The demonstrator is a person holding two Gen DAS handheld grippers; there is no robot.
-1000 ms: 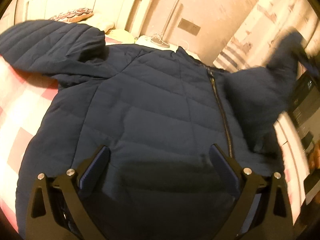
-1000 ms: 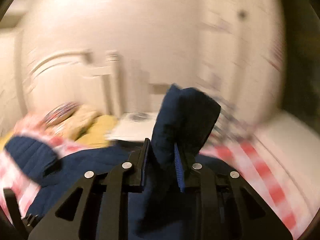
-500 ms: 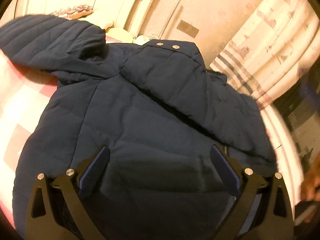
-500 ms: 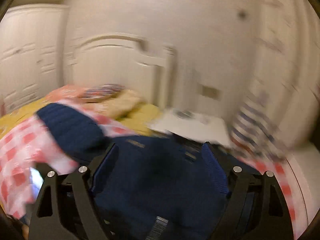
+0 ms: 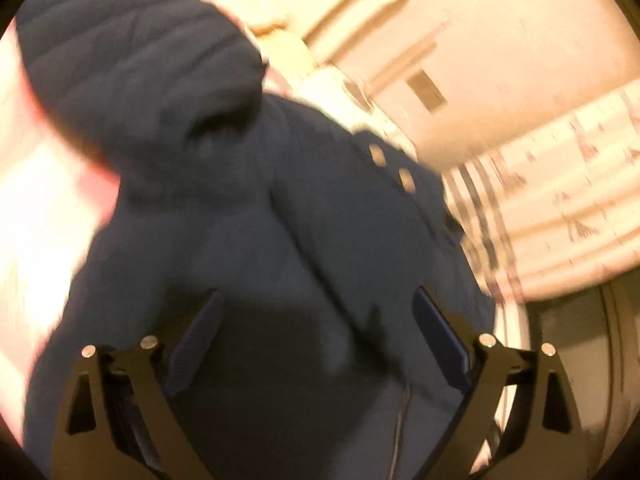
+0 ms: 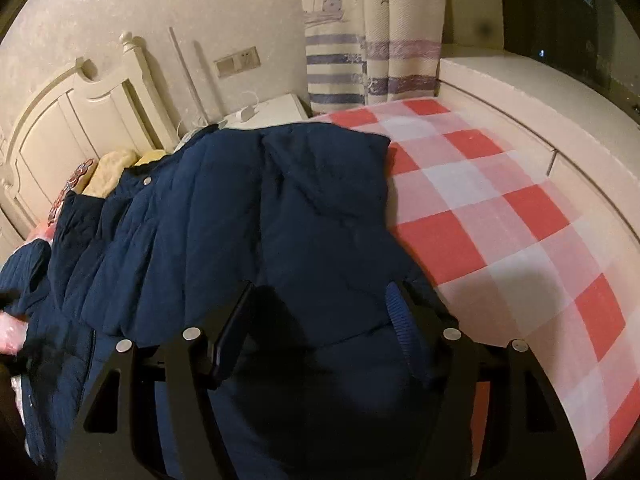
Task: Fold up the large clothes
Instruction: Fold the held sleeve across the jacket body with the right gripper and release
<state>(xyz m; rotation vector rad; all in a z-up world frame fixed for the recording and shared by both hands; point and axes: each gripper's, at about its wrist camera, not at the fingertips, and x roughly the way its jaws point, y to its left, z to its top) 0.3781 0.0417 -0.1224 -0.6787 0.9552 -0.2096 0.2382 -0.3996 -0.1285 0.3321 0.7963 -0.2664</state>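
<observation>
Left gripper (image 5: pixel 316 320): jaws apart, just narrowed a little, nothing clamped; poised over dark body of navy puffer jacket (image 5: pixel 248 240). View blurred. Right gripper (image 6: pixel 320 320): jaws apart, recently closing partway after opening, pads not pressing on fabric; jacket cloth below and between them, contact not discernible.

Jacket spread on red-and-white checked bedspread (image 6: pixel 500 216), front up, collar end toward headboard (image 6: pixel 80 120). Right sleeve (image 6: pixel 328 184) folded in across chest, lying flat along jacket's edge nearest bare checked area. Two snap studs (image 5: pixel 392 168) visible at cuff in left view. Left sleeve (image 5: pixel 128 56) stretched out toward far side of bed, unfolded. Pillows (image 6: pixel 112 168) at head of bed, touching collar region. Striped curtain (image 6: pixel 352 48) and white nightstand (image 6: pixel 276 108) beyond bed corner.
</observation>
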